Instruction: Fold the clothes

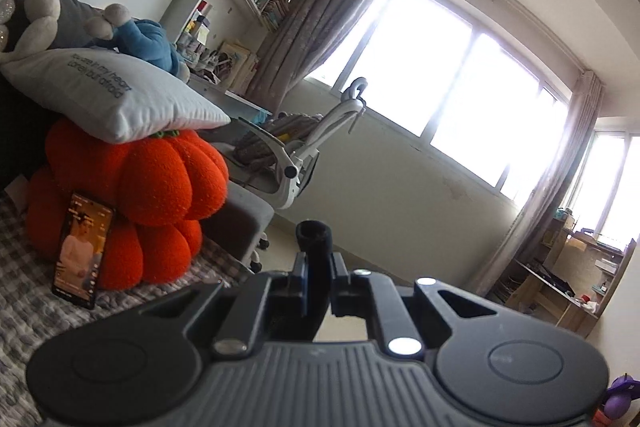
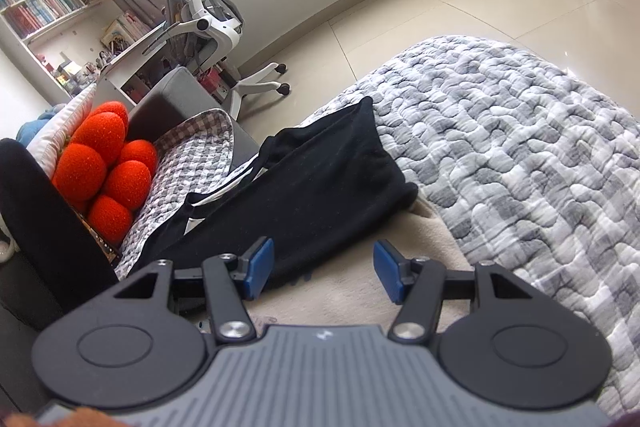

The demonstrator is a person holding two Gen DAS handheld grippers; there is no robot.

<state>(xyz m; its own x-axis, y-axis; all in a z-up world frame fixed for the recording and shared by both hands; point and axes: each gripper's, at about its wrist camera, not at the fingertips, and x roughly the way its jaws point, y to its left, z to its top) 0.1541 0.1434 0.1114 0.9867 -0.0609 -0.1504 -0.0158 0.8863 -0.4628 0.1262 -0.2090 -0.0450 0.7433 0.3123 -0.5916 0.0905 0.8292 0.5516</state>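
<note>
L tongs (image 1: pixel 319 273) pinch black cloth (image 1: pixel 316 247); R tongs (image 2: pixel 323 269) agape, black garment (image 2: pixel 320 183) just ahead.

The left gripper (image 1: pixel 319 277) is tilted up toward the room, its jaws clamped tight on a fold of black fabric (image 1: pixel 316 247). The right gripper (image 2: pixel 323 269) is held low, jaws spread wide, nothing gripped.

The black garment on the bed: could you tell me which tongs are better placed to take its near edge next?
Right. The right tongs are open over the black garment on the bed; the left tongs are shut on dark fabric.
</note>
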